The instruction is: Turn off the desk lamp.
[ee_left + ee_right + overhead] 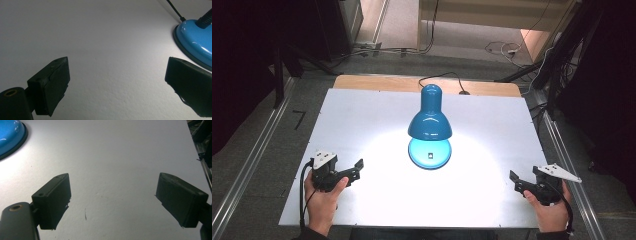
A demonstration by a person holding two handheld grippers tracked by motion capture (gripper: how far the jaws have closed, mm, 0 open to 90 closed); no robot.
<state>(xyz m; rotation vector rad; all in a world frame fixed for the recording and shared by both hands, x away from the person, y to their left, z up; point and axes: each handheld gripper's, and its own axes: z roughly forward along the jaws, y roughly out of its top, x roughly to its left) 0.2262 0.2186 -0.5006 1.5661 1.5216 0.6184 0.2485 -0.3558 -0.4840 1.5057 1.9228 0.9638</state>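
A blue desk lamp (pixel 429 122) stands lit in the middle of the white table (pixel 362 115), its shade pointing down over its round blue base (pixel 430 153). The base also shows at the right edge of the left gripper view (pixel 195 42) and at the top left corner of the right gripper view (pixel 10 135). My left gripper (pixel 357 172) rests at the table's front left, held in a hand, jaws wide apart with nothing between them (pixel 116 85). At the front right a hand holds my right gripper (pixel 516 181), open and empty as well (pixel 113 200).
The lamp's black cable (pixel 442 77) runs off the back edge of the table. Metal rails (pixel 252 160) flank the table on both sides. Cables and furniture legs lie on the floor behind (pixel 507 50). Bright light pools on the table around the lamp base.
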